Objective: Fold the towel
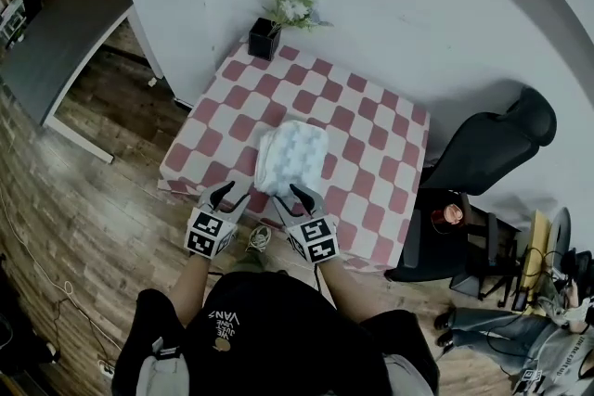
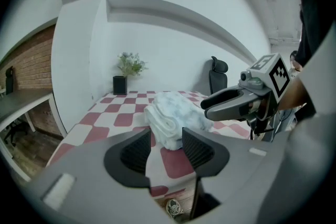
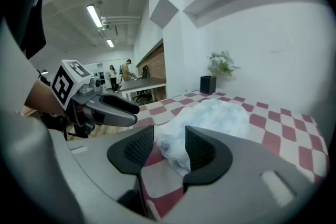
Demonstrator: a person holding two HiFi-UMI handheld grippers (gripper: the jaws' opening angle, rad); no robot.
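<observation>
Head view: thick, folded white towel (image 1: 292, 158) by the near edge of the red-checked table (image 1: 371, 199); black square vase (image 1: 264, 39) at far corner, black chair (image 1: 483, 153) off right edge.
Left gripper view: left gripper (image 2: 167, 152) released, empty, short of towel.
Right gripper view: right gripper (image 3: 170, 149) likewise slack, empty.

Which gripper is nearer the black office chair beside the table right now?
Right. The right gripper hangs at the near edge of the table, just before the towel, on the side toward the black office chair. The left gripper is beside it, farther from that chair.
</observation>
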